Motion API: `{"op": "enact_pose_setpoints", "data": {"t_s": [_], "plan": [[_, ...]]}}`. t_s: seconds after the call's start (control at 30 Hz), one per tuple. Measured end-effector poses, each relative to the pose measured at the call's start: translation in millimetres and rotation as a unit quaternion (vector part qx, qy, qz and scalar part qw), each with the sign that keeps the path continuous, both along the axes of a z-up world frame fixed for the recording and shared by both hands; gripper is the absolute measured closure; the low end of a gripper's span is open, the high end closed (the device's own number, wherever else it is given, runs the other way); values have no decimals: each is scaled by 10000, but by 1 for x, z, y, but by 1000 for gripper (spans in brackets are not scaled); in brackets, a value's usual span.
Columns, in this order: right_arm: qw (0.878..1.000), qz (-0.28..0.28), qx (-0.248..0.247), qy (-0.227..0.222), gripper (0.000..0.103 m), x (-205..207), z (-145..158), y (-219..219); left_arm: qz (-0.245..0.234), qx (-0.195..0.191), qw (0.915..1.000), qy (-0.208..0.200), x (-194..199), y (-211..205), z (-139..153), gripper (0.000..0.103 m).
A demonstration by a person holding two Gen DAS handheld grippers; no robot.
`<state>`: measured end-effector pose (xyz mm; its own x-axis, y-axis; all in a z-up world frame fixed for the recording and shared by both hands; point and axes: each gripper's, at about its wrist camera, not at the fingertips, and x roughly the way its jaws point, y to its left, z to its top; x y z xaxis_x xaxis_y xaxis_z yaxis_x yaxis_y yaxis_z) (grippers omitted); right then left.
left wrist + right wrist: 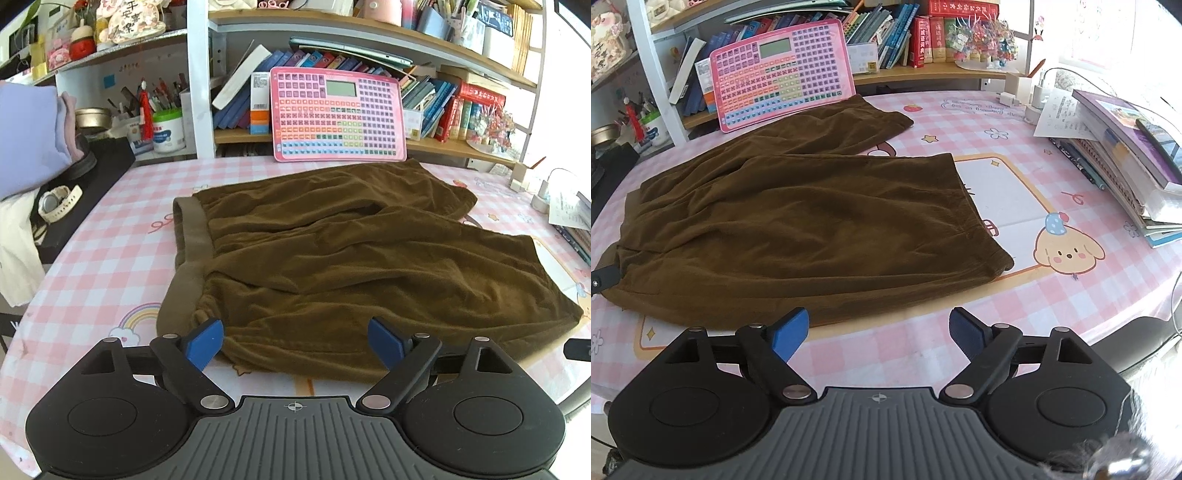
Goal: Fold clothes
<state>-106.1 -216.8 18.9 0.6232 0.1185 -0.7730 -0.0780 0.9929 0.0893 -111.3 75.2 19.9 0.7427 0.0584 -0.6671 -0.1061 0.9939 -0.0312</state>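
On the pink checked table (960, 110) lie brown shorts (351, 251), spread flat, waistband (192, 236) to the left, legs to the right. Soft, limp corduroy by the look of it: light, floppy, best pinched at a hem or waistband edge. Left gripper (295, 341) gapes wide over the near edge, nothing held. Right gripper (879, 330) is wide open too, empty, just short of the cloth.

Both cams ride low behind own jaws, tilted down across worktop (110, 258) toward bookshelf (461, 66). Left wrist cam sits near waistband end of brown shorts (351, 258); right wrist cam near hem end. Shared: shorts, pink keyboard board (783, 74), shelf books.
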Motion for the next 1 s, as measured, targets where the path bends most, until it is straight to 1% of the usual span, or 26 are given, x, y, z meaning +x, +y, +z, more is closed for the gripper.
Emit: {"op": "enact_pose_setpoints", "data": {"t_s": [0.23,0.4,0.57,0.67,0.8,0.87,1.0], "plan": [[9999,6,-169,-11,19,-4,3,14,-146,-38,9999,32,-2,4,-4,15],[9996,86,-285,-12,16,-1,5,21,-256,-3,9997,47,-1,4,-7,15],[9993,122,-363,42,16,5,3,25,-349,76,9994,49,4,0,-9,15],[9991,141,-391,81,15,11,2,25,-378,89,9992,66,9,-1,-9,15],[9991,136,-400,82,11,22,1,22,-354,50,9993,90,18,-1,-10,15],[9991,113,-402,76,10,28,0,18,-364,-4,9993,125,24,-2,-10,15],[9993,48,-371,62,10,49,-4,10,-303,33,9994,187,41,-8,-13,15]]}}
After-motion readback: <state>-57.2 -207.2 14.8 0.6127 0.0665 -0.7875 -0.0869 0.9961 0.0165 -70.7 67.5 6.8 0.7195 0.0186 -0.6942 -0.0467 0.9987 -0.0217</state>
